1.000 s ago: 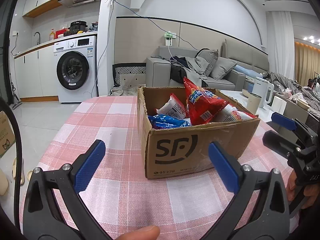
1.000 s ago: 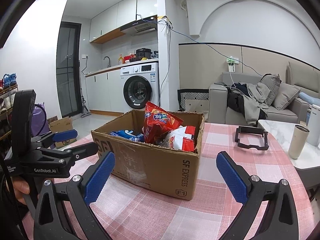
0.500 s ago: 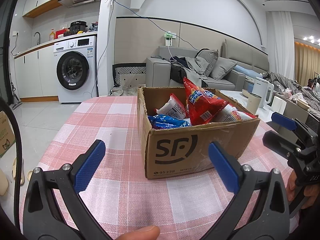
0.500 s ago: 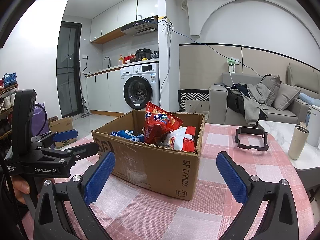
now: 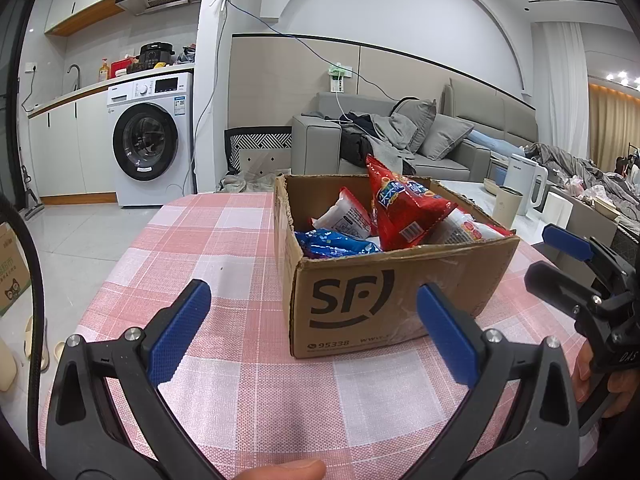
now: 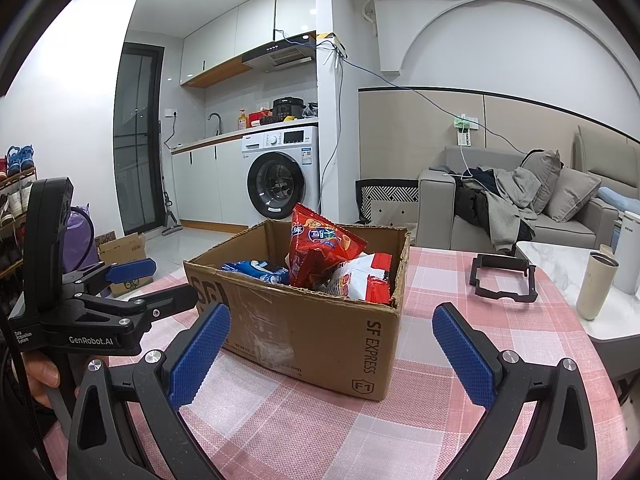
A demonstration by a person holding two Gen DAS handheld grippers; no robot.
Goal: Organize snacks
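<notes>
- A cardboard box (image 5: 384, 280) stands on the desk (image 5: 224, 264), which is covered by a pink and white checked cloth.
- Snack packs lie loose inside the box: a red bag (image 5: 404, 210) stands tilted and pokes above the rim, a blue pack (image 5: 336, 243) lies near the front left corner, and a white pack (image 5: 350, 216) leans behind it.
- From the right wrist view, a white and red pack (image 6: 360, 280) rests against the box wall nearest the corner marked "SF EXPRESS".
- The left gripper (image 5: 312, 332) is released, with its blue pads spread wide and nothing between them; it hovers over the desk just in front of the box.
- The right gripper (image 6: 332, 352) is also released and empty, pointed at the box from another side.
- Each gripper shows in the other's view, and a hand (image 5: 600, 384) holds the right one's handle.
- A black frame (image 6: 502, 278) lies on the desk, well apart from the box.
- A beige cup (image 6: 598, 290) stands on a white side table (image 6: 560, 256) beside the desk.
</notes>
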